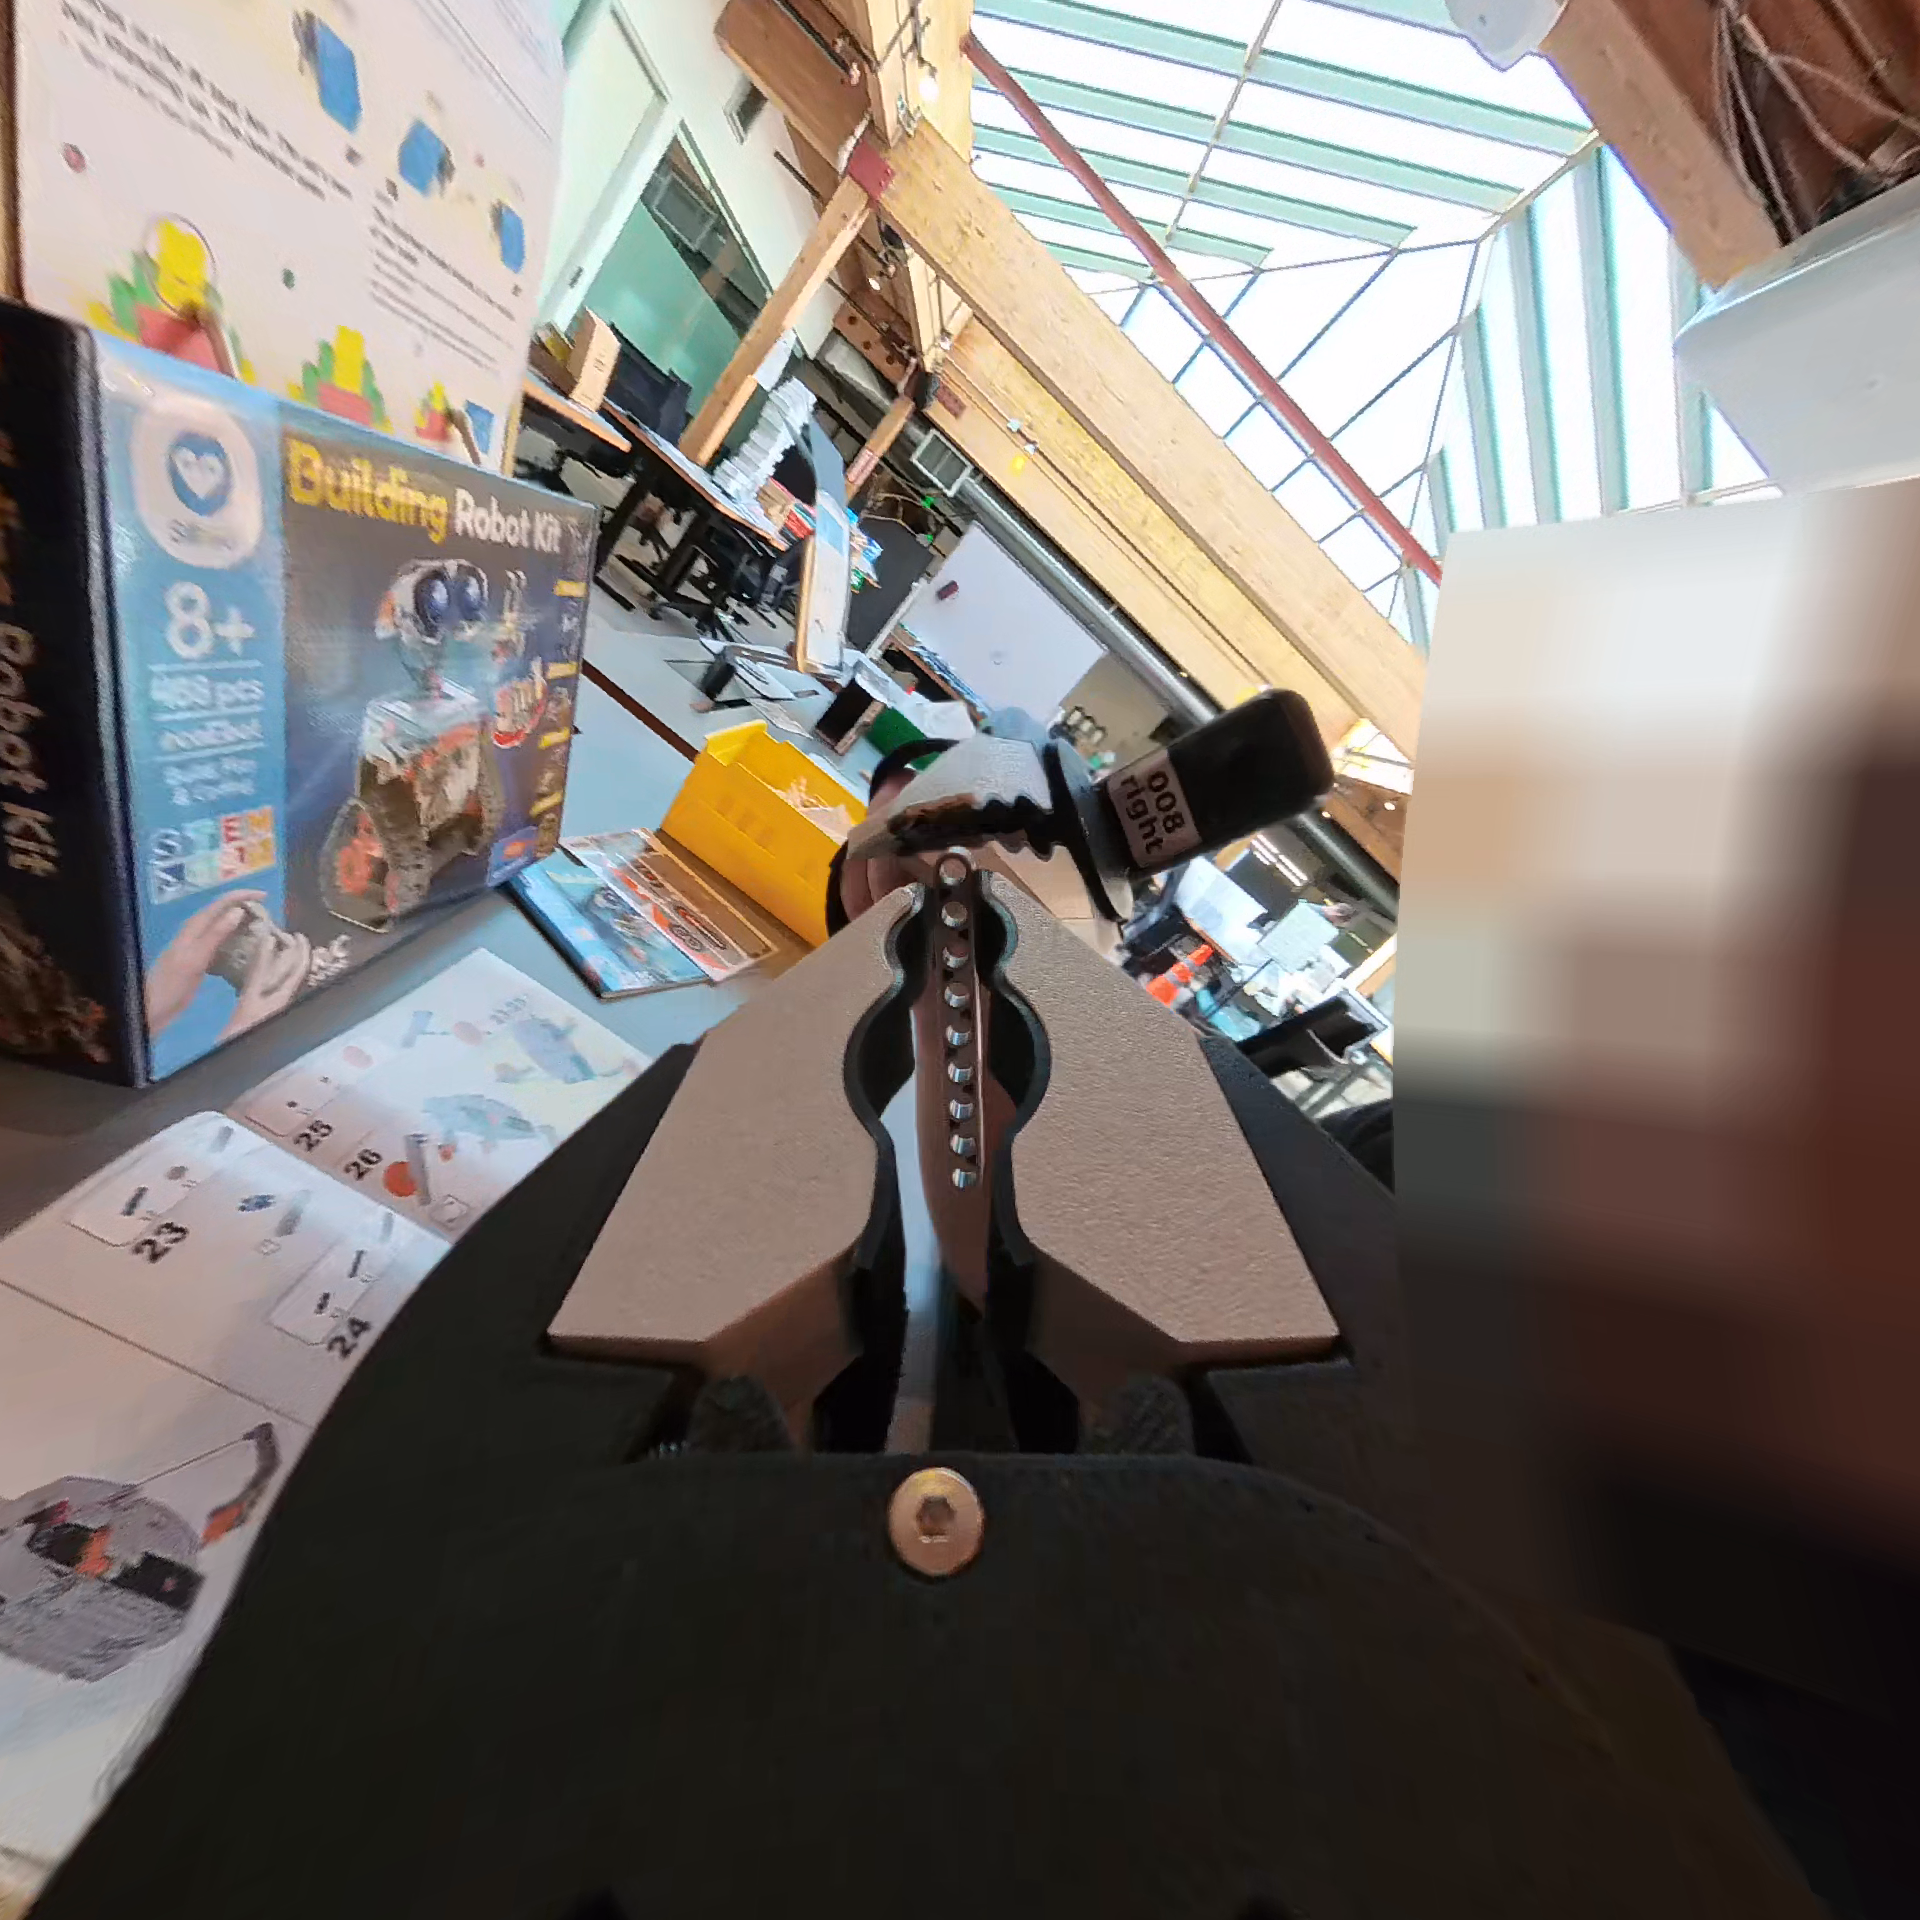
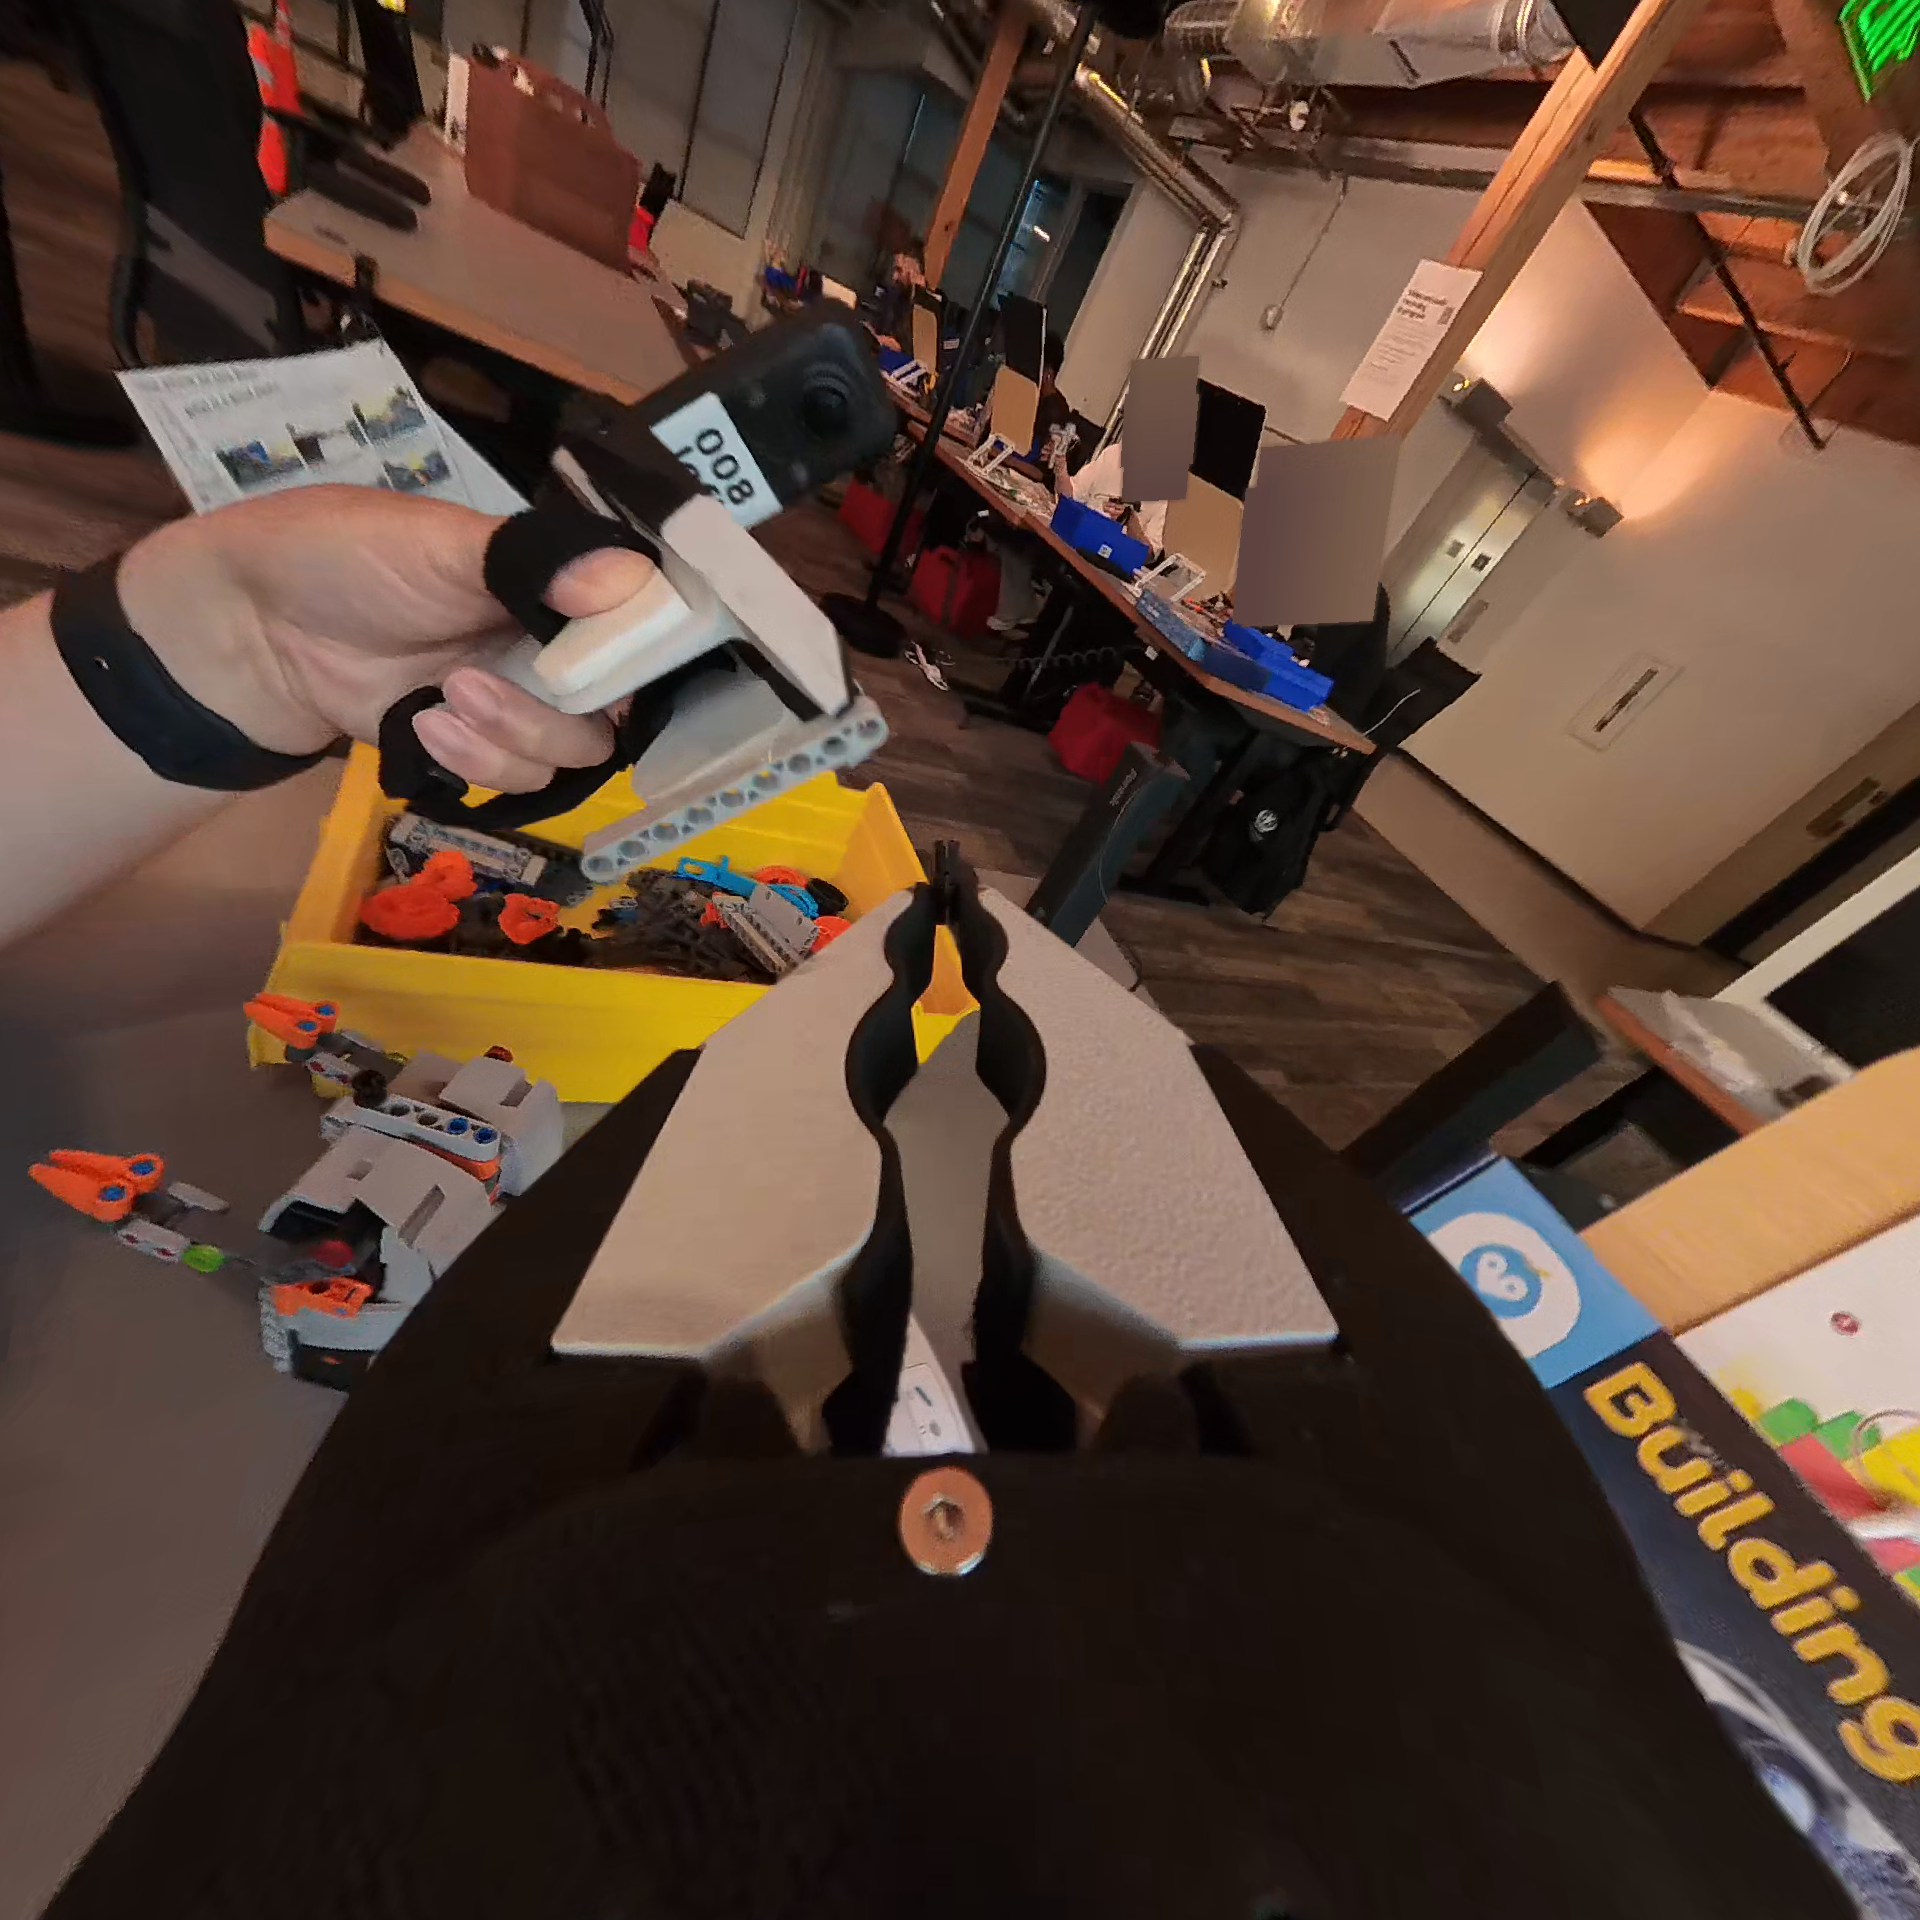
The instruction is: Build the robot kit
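Note:
My left gripper (image 1: pixel 951 894) is shut on a long grey beam with a row of holes (image 1: pixel 961 1039), which runs edge-on between the fingers. In the right wrist view a hand (image 2: pixel 312 613) holds the left gripper (image 2: pixel 836 701) above the yellow bin (image 2: pixel 520 1003), with the beam (image 2: pixel 727 800) sticking out sideways. My right gripper (image 2: pixel 943 899) is shut, and a small black piece (image 2: pixel 943 862) pokes out at its tip. In the left wrist view the right gripper (image 1: pixel 883 831) is just beyond the beam's far end.
The yellow bin holds several orange, grey and black parts. A part-built grey and orange model (image 2: pixel 416 1174) and a loose orange claw piece (image 2: pixel 99 1179) lie on the table. A blue kit box (image 1: pixel 343 727) stands on the left, and an open instruction booklet (image 1: pixel 312 1195) lies beside it.

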{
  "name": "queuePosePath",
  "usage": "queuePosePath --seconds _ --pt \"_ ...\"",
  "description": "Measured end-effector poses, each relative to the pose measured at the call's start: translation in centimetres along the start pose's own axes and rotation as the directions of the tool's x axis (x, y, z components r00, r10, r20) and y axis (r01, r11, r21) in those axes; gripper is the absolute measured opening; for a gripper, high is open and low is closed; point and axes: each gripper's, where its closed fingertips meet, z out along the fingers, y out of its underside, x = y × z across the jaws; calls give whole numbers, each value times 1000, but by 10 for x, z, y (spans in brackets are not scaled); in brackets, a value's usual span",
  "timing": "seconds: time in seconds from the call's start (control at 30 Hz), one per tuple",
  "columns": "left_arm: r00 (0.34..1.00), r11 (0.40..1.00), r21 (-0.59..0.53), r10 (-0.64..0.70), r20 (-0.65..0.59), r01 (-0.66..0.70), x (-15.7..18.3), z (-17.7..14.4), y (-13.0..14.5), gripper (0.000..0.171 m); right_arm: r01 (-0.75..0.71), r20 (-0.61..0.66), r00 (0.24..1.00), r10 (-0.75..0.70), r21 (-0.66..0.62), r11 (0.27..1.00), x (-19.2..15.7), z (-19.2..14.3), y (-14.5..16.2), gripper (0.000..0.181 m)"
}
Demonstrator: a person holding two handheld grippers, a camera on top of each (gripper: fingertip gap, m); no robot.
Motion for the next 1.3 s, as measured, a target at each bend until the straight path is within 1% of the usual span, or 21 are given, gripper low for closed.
queuePosePath --seconds 0.1,0.27,0.47,0.67,0.9,1.07,1.3 --pt "999 999 -32 -33 -14 32 -3 7 8 4 86 4 996 -85 -12 996 -11 3 -8 2" --pt "999 998 -58 -30 -20 29 -1 14 14 4 183 -10 983 -185 -76 980 -15 3 -6 2" --pt "1000 998 -62 -23 1 23 -4 17 16 5 228 -14 973 -231 -119 966 -15 4 0 2" --pt "995 998 -57 23 97 -18 -17 19 16 5 301 -56 946 -320 -218 928 -11 9 11 2" --pt "984 991 -120 83 158 -64 -21 15 22 5 405 -41 904 -425 -237 883 -16 11 15 2" --pt "985 982 -176 92 143 -67 -18 14 29 4 440 -3 893 -450 -207 874 -24 9 15 2" --pt "980 956 -284 117 159 -68 -18 6 41 4 515 62 855 -515 -212 830 -37 11 20 2"
